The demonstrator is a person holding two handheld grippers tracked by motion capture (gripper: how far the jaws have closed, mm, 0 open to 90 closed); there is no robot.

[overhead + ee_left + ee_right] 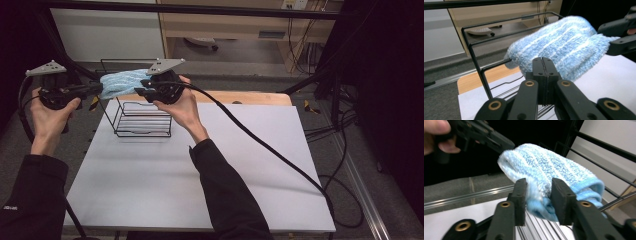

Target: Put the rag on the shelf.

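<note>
Above the black wire rack (142, 117), a folded blue towel (120, 82) hangs between both tools: left gripper (98, 90) clenched on one end, right gripper (142, 88) grasping the other; draping looks unfinished.

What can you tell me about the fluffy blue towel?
The towel is light blue with paler stripes and looks soft and fuzzy, like terry cloth. It is bunched into a thick roll and held up in the air above the black wire rack, draped over the rack's top bar. The left gripper is shut on one end, and the right gripper grips the other end, with a stitched hem showing there.
</note>
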